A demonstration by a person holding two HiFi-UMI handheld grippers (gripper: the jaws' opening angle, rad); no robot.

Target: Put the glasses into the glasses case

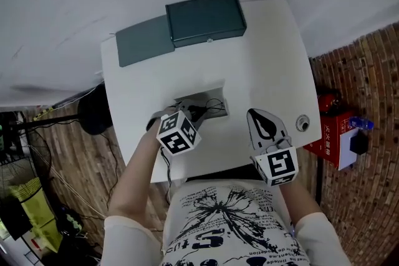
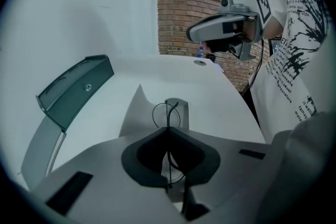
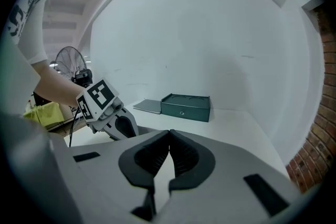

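left tongs point(image 2: 168, 129) pinched shut on the glasses point(image 2: 168, 112): thin black wire, round rims, held edge-on, long axis in line with the tongs, one rim just ahead of the tips above the smooth white tabletop point(image 1: 262, 65). glasses case point(image 1: 206, 19), dark green rigid box, flap lying flat beside it, well ahead and left. right tongs point(image 3: 169, 132) closed tip to tip, empty.
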